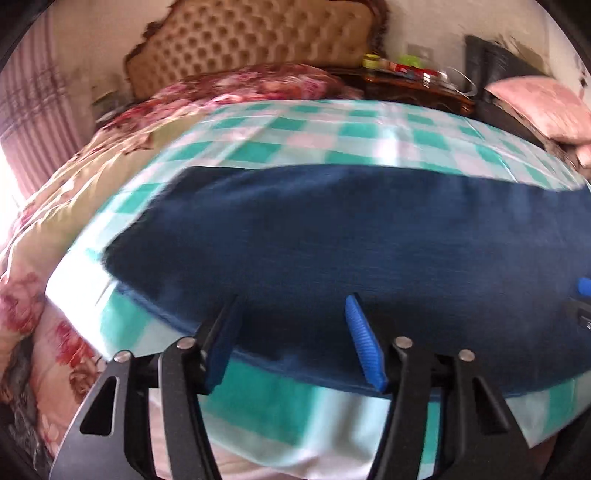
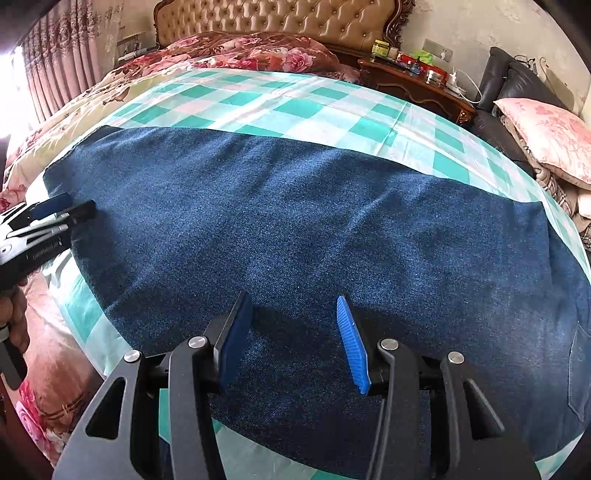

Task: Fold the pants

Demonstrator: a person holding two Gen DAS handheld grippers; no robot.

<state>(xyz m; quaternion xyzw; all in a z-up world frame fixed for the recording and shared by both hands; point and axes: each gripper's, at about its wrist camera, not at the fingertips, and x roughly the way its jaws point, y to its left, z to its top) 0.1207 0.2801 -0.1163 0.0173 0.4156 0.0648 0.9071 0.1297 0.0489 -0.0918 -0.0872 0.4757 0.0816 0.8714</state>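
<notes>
Furthest left of the right gripper's jaws, pink striped curtains [image 2: 55, 70] hang beside the bed, and a floral quilt [image 2: 236, 51] runs up to the tufted headboard [image 2: 280, 18]. The left gripper [image 1: 291, 310] hovers with its jaws released and spread wide, nothing between them, low over the near hem edge of the pants [image 1: 332, 236]; the left wrist view is blurred. In the right wrist view the same gripper [image 2: 79, 210] shows at the left end of the garment, its tips over the dark blue cloth.

The pants [image 2: 295, 221] lie flat and lengthwise across the green-and-white checked sheet [image 2: 295, 107], stretching from beyond one set of jaws to well past the other. The right gripper [image 2: 293, 314] also has its jaws released, poised above the near edge of the fabric, gripping nothing.

Beyond and right of those jaws stand a cluttered nightstand [image 2: 413, 85], then a pink pillow [image 2: 546, 136].
</notes>
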